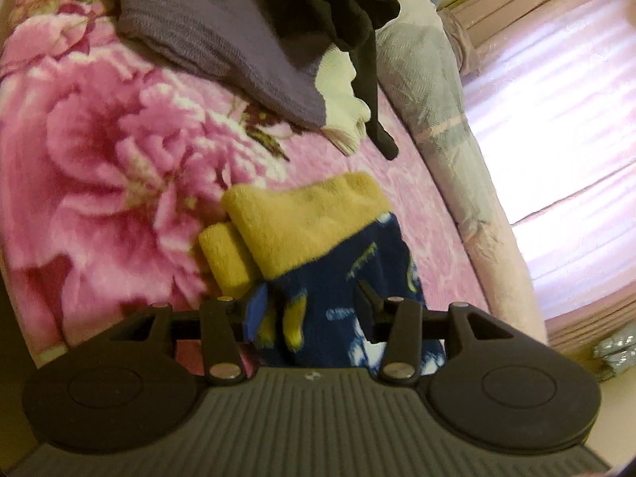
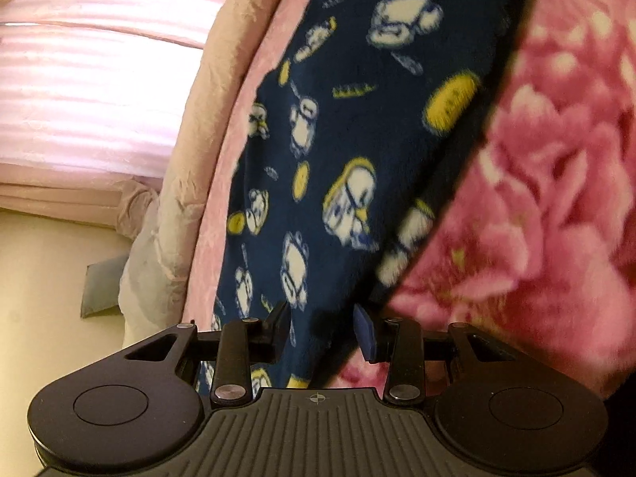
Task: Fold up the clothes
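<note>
A navy fleece garment with white cartoon prints and yellow cuffs [image 1: 302, 222] lies on the pink floral blanket [image 1: 99, 151]. In the left wrist view my left gripper [image 1: 310, 314] is open, its jaws wide apart over the navy part, just short of the yellow cuffs. In the right wrist view the same navy garment [image 2: 357, 127] stretches away along the bed edge. My right gripper [image 2: 324, 334] is open, jaws apart at the garment's near end, where it meets the blanket [image 2: 548, 206].
A pile of clothes lies at the far end of the bed: a grey knit [image 1: 222, 31], a black garment [image 1: 357, 20] and a white piece [image 1: 342, 95]. A pale quilt [image 1: 437, 91] runs along the bed edge by pink curtains [image 1: 556, 119].
</note>
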{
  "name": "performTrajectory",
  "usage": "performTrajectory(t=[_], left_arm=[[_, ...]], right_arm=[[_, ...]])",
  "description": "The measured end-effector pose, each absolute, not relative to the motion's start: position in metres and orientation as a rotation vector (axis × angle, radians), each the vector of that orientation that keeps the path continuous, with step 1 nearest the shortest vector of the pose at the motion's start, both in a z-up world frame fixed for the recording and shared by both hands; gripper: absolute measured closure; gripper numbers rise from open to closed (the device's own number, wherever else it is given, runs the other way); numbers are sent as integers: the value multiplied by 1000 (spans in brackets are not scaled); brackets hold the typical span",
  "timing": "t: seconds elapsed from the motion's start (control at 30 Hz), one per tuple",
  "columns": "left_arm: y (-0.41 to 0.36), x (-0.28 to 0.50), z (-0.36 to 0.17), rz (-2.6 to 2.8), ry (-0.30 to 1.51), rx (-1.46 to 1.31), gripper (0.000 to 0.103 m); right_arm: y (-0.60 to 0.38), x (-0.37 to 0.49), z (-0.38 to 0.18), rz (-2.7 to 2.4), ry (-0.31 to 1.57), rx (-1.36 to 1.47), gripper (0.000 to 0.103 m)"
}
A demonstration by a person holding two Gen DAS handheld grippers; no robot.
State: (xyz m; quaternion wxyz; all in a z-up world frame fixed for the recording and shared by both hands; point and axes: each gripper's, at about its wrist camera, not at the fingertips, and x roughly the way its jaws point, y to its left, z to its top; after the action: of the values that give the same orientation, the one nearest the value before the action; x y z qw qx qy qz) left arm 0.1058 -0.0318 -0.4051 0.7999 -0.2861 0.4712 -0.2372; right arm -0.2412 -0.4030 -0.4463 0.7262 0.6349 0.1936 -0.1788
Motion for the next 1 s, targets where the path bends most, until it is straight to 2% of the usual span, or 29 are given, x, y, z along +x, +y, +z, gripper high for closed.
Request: performTrajectory(t=[0.03,0.07,0.1,0.13,0.3,0.47,0.63,0.73,0.8,0.83,0.87,0.93,1.0], left_arm=[[-33,108,-405,-512,1003,-603,67],[-34,110,-405,-521,994,-590,80],[-34,111,-404,-532,987,-579,99],[-33,110,-403,-552,972,-577,99],[-11,92,-388,-648,820,-589,99],[-18,86,-421,-589,902,-470,99],[-12,78,-415,-607,838,-464,98],[-13,82,-425,-566,923,-457,91],[-3,80,-427,-542,939,-572,66],[1,78,-428,-534,947,-619,62],[3,78,-429,-532,956,-657,58],[3,79,-431,-544,976,-698,55],[-1,80,-432,-545,986,-690,53]], right_arm=[[-405,-241,-445,-395,423,1390,76],[-406,-241,-442,-388,420,1377,88],[-407,-240,-439,-382,418,1363,96],[-408,-240,-436,-380,413,1344,102],[-408,-249,-416,-358,366,1261,102],[-398,-247,-426,-429,505,1186,102],[-389,-247,-429,-473,546,1131,102],[-385,-244,-425,-483,573,1077,102],[-382,-243,-421,-490,586,1041,101],[-380,-244,-417,-492,583,1022,99],[-378,-247,-413,-496,583,1006,89],[-375,-253,-405,-522,567,976,20],[-374,-259,-397,-535,532,958,18]])
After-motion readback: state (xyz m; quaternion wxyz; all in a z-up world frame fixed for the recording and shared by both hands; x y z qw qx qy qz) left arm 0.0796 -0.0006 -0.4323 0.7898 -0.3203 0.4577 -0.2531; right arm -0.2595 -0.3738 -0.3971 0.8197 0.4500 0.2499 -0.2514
